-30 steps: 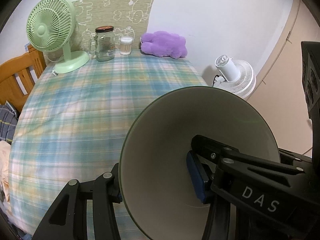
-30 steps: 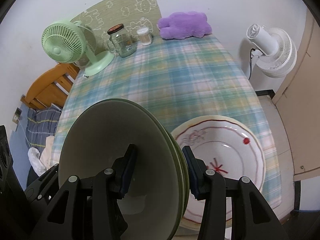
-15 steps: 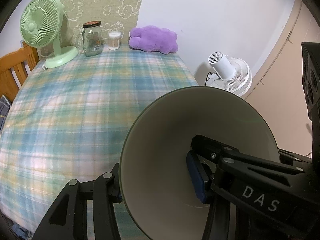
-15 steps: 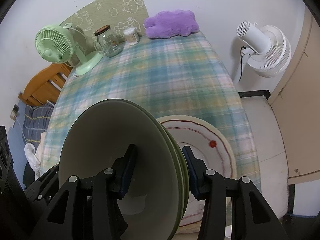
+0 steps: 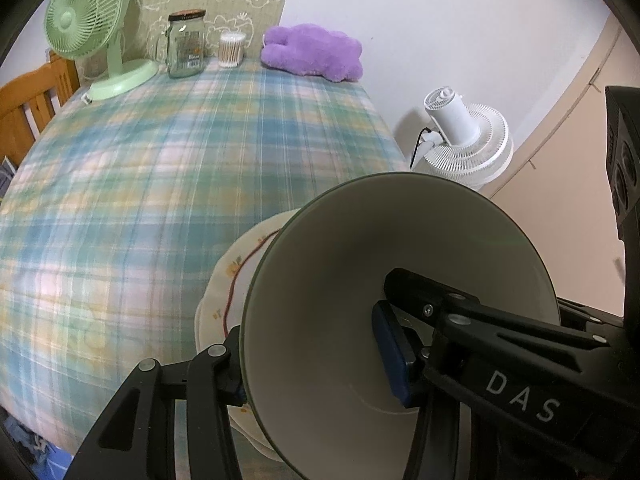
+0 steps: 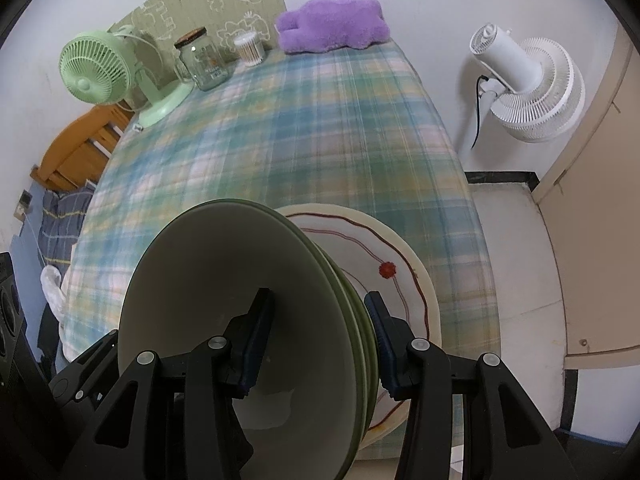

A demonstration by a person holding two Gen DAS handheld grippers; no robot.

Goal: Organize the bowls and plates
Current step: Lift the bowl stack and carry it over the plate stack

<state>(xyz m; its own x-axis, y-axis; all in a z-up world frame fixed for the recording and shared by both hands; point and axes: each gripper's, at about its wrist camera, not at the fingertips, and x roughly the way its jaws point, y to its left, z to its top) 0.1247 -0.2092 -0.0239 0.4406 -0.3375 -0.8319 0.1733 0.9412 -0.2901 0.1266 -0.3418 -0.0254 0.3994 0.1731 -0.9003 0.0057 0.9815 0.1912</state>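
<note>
Hiding most of patterned plate (image 5: 230, 276): green bowls (image 6: 240, 300)

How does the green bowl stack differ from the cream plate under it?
The green bowl stack is plain olive-rimmed and deep; the cream plate is shallow, with a red wavy line. The stack is held tilted between both grippers' fingers; the plate lies flat on the checked tablecloth. Both are round with pale insides.
</note>
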